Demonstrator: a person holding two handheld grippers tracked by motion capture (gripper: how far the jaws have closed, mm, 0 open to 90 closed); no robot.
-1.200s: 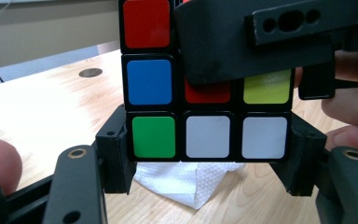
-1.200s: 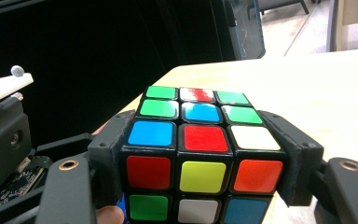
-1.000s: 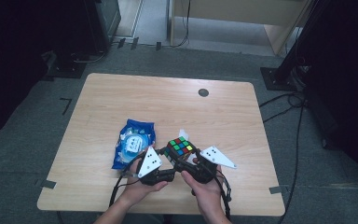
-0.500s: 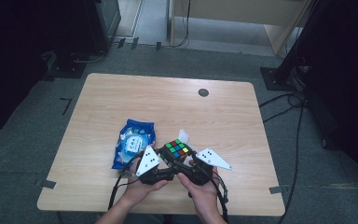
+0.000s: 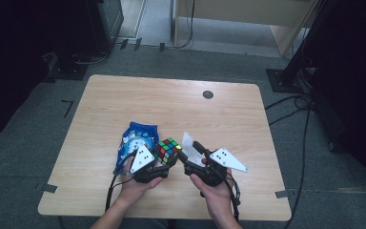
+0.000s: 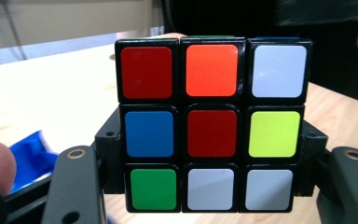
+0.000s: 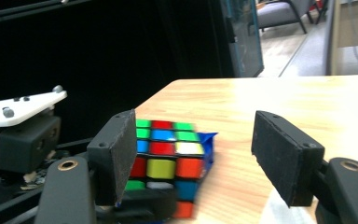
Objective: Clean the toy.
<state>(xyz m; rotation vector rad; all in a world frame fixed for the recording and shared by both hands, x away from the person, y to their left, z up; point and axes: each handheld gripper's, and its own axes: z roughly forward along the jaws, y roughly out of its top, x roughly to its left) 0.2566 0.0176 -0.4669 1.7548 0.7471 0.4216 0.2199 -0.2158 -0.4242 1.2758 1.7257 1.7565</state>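
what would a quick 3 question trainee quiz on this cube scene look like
1. True or false: the left gripper is shut on the puzzle cube.
2. Which colour is the centre sticker of the cube face in the left gripper view? A green, B red, C white.
3. What lies on the table just left of the cube in the high view?

Key
1. True: the jaws press on the cube's two sides in the left gripper view.
2. B, red.
3. A blue packet. The right gripper stands beside the cube with its jaws apart and nothing between them.
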